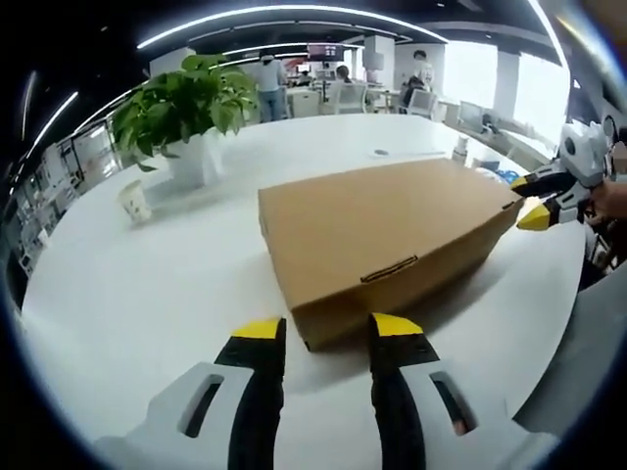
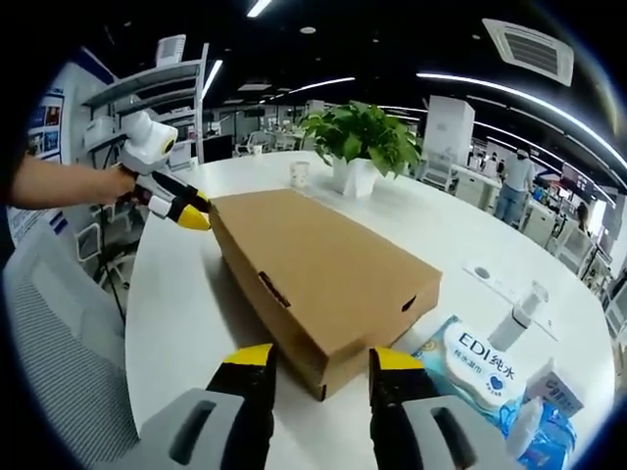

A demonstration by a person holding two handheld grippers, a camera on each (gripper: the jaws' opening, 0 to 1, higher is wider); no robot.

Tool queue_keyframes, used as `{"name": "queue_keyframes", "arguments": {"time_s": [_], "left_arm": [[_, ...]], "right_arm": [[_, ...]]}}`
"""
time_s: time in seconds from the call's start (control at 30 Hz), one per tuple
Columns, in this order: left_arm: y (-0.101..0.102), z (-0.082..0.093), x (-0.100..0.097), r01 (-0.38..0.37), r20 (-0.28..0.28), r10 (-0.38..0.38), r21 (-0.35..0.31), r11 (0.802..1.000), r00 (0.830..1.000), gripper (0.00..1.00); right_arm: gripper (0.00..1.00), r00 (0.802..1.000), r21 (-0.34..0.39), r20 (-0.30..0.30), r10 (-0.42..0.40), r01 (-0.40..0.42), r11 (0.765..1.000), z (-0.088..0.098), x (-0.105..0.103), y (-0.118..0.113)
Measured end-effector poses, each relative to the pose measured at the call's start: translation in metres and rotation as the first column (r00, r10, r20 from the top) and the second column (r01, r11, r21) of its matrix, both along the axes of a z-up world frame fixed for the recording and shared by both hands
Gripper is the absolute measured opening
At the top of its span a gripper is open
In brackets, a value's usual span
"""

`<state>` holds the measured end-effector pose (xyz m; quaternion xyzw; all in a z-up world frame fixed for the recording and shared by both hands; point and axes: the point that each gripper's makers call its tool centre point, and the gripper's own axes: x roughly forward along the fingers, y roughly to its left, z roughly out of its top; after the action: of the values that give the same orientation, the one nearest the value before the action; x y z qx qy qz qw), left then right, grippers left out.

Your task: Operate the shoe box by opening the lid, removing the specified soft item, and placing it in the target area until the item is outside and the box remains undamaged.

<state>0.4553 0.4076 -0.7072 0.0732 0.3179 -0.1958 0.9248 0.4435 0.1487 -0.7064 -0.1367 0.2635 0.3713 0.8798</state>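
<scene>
A brown cardboard shoe box (image 1: 382, 235) (image 2: 323, 279) lies flat on the white table (image 1: 127, 294) with its lid down and a tab tucked into the side wall. My left gripper (image 1: 326, 333) is open, its yellow-tipped jaws on either side of one box corner; a person's hand holds the left gripper (image 2: 188, 211) at the box's far left corner in the right gripper view. My right gripper (image 2: 323, 360) is open astride the opposite corner, and the right gripper (image 1: 529, 201) also appears at the box's right end in the left gripper view. The box's contents are hidden.
A potted plant (image 1: 186, 103) (image 2: 362, 137) and a paper cup (image 1: 134, 201) (image 2: 299, 173) stand beyond the box. A blue and white wipes pack (image 2: 480, 357) and a small bottle (image 2: 519, 318) lie beside it. A mesh chair (image 2: 59, 343) borders the table edge. People stand far back.
</scene>
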Motion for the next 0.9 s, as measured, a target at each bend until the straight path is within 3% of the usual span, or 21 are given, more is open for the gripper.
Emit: {"name": "queue_keyframes", "arguments": {"time_s": [0.9], "left_arm": [[-0.003, -0.014, 0.004, -0.003, -0.021, 0.003, 0.0, 1.0, 1.0, 0.32]], "right_arm": [[0.28, 0.998, -0.004, -0.022, -0.051, 0.051, 0.999, -0.012, 0.001, 0.002]]}}
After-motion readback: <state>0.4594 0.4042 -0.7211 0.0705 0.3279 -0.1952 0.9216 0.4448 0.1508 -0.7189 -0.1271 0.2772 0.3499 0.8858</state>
